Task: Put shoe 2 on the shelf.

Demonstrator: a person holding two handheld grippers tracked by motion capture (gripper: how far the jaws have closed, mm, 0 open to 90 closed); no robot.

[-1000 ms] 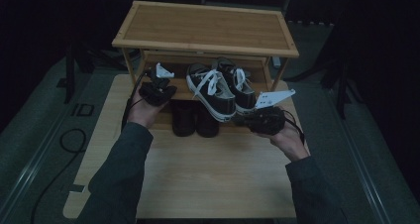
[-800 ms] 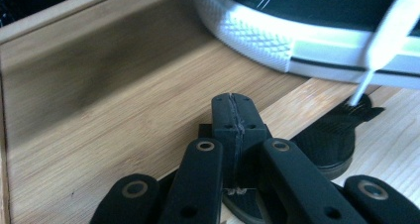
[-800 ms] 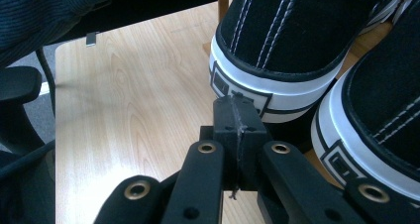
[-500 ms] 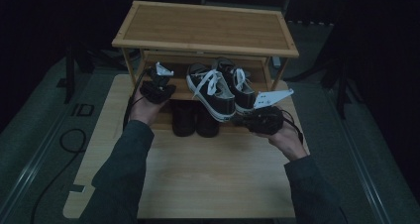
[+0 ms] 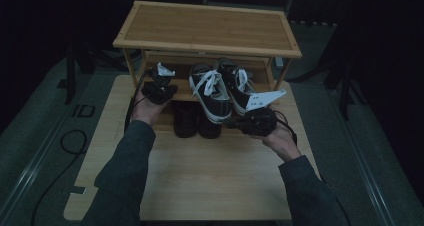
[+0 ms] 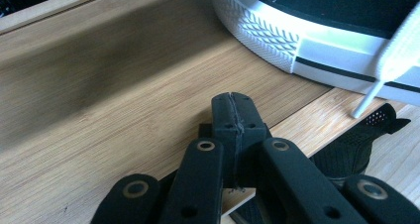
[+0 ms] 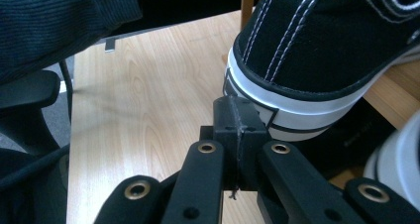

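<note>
A pair of black-and-white sneakers (image 5: 210,93) stands on the lower shelf (image 6: 99,85) of a bamboo shoe rack (image 5: 207,28), heels toward me. My left gripper (image 5: 167,89) hovers at the shelf's left end, jaws shut and empty; in the left gripper view the left gripper (image 6: 233,110) sits just short of a sneaker's white rubber toe (image 6: 267,35). My right gripper (image 5: 232,120) is at the shelf's front right, also shut and empty. In the right gripper view the right gripper (image 7: 236,117) points at the right sneaker's heel (image 7: 317,55), very close to its white sole band.
A pair of black shoes (image 5: 195,121) stands on the wooden table (image 5: 200,176) under the shelf, and one mesh toe (image 6: 366,142) peeks out below the shelf edge. A person's dark sleeve (image 7: 59,21) crosses the right gripper view. Cables (image 5: 70,141) trail on the dark floor at the left.
</note>
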